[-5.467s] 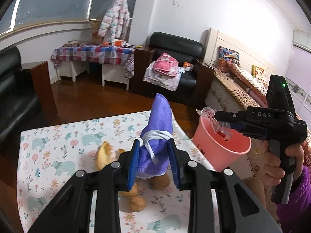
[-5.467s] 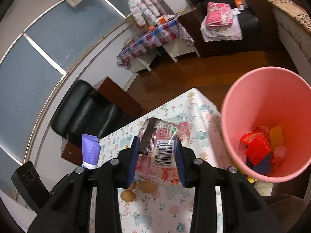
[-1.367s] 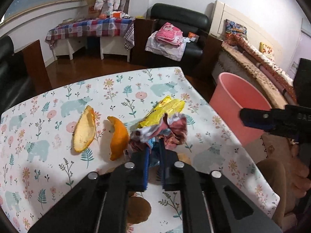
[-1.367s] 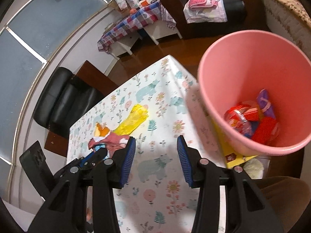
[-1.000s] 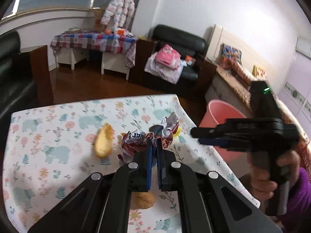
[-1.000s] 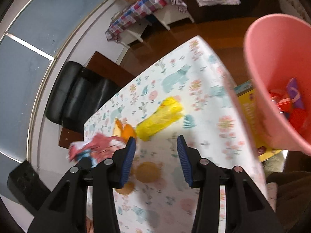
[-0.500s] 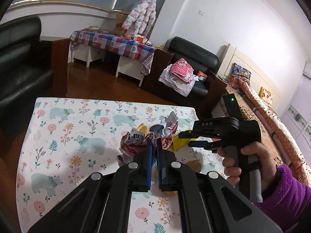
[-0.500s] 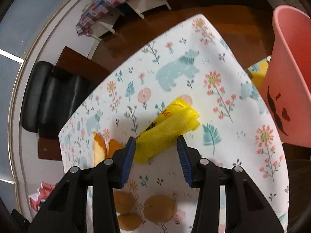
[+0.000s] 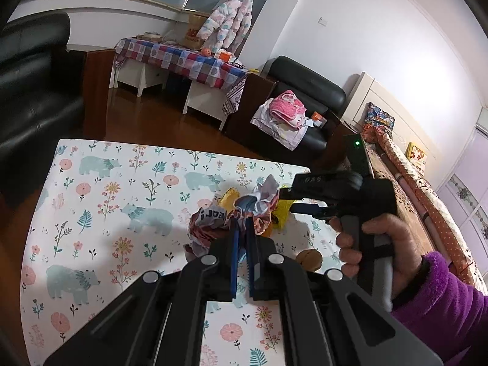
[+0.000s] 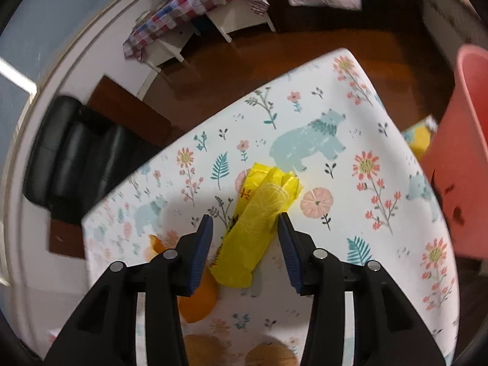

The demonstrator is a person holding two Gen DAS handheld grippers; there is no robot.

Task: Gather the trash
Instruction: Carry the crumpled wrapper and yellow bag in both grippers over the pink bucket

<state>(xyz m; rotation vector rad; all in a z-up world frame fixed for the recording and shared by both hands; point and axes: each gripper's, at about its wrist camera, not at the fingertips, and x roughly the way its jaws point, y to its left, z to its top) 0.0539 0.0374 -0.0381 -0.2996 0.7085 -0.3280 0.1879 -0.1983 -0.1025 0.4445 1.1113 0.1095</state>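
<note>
Table [image 10: 396,201]: left gripper [image 9: 241,228] pinches crumpled wrapper [image 9: 244,207]; right gripper [image 10: 244,228] jaws wide astride yellow packet [image 10: 256,228].

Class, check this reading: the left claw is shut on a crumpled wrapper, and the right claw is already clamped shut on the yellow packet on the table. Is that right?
Not quite. The left claw is shut on the crumpled wrapper, but the right claw is open, its pads either side of the yellow packet without pressing it. The right wrist view shows this.
</note>
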